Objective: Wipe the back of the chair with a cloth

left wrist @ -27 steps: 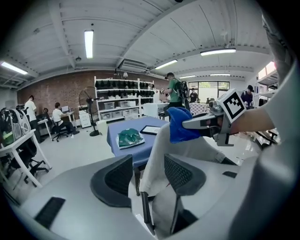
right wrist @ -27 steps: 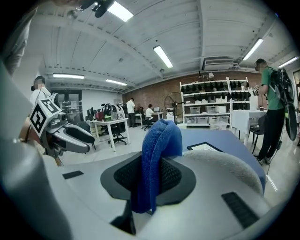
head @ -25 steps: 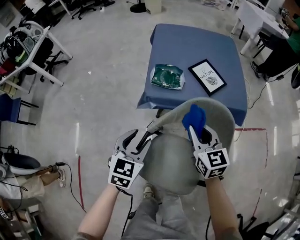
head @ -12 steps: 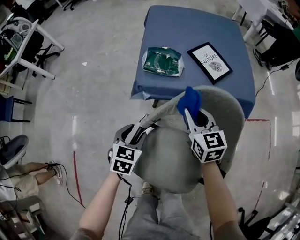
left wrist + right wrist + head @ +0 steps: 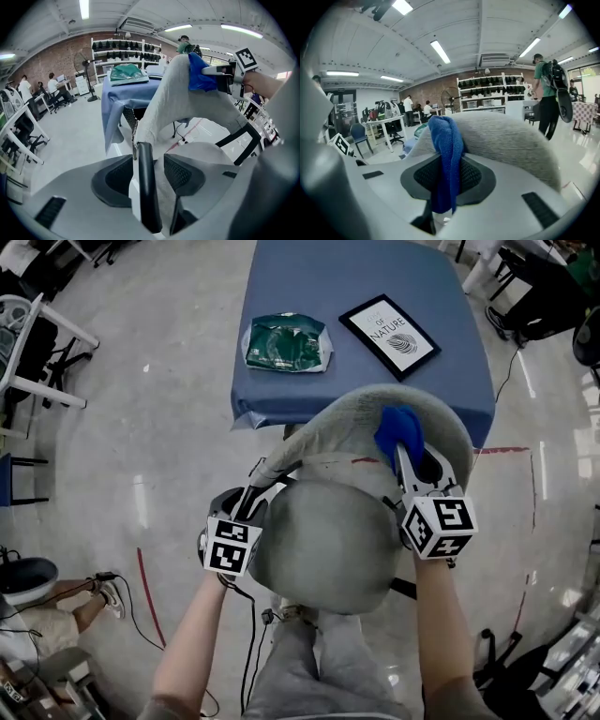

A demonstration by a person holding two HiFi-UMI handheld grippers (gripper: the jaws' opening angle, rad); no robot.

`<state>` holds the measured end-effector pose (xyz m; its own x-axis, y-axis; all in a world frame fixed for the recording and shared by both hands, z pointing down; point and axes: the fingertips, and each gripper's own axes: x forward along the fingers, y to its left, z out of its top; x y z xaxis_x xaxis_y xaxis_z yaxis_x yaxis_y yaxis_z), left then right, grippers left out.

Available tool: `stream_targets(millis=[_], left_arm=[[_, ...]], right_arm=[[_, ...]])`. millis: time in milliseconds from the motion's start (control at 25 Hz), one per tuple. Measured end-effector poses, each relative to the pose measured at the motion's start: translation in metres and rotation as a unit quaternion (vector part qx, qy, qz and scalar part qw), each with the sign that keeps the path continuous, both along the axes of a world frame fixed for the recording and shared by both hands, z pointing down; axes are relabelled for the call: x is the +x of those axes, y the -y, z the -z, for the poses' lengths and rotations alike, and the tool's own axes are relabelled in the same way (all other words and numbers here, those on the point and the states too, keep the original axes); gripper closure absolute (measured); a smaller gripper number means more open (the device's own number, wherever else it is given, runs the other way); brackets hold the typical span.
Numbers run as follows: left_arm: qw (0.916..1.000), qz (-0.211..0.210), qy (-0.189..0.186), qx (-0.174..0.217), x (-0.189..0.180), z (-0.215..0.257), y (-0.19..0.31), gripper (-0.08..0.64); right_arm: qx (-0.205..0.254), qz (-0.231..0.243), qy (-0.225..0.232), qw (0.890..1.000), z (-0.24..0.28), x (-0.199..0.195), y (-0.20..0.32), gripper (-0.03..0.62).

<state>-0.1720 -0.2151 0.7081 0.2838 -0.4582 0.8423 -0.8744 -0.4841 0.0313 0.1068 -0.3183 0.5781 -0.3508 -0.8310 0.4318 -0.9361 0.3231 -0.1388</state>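
A grey fabric chair stands below me, its curved back [image 5: 347, 418] arching over the round seat [image 5: 323, 540]. My right gripper [image 5: 405, 448] is shut on a blue cloth [image 5: 398, 430], which presses against the inner face of the back near its top. The cloth [image 5: 446, 159] hangs folded between the jaws against the grey back [image 5: 511, 140]. My left gripper [image 5: 255, 493] is shut on the chair's black armrest post [image 5: 146, 187] at the left end of the back [image 5: 173, 98]. The cloth [image 5: 200, 75] also shows there, at the upper right.
A table with a blue cover [image 5: 356, 324] stands just beyond the chair, with a green packet [image 5: 286, 341] and a framed print [image 5: 389, 324] on it. White desks [image 5: 28, 343] and chairs stand at the left. A person [image 5: 547, 93] walks behind, right of the chair.
The right gripper slid the blue cloth rightward along the chair back. My view moved forward over the chair. The left gripper kept its hold on the armrest post.
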Motion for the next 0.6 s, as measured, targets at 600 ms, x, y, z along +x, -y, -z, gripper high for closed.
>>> stream_targets(millis=[600], left_arm=[[0.9994,0.01,0.01,-0.031,-0.002,-0.037,-0.012,0.438]], right_arm=[[0.022,-0.112,-0.094,0.989,-0.006,0.046,-0.027,0.506]])
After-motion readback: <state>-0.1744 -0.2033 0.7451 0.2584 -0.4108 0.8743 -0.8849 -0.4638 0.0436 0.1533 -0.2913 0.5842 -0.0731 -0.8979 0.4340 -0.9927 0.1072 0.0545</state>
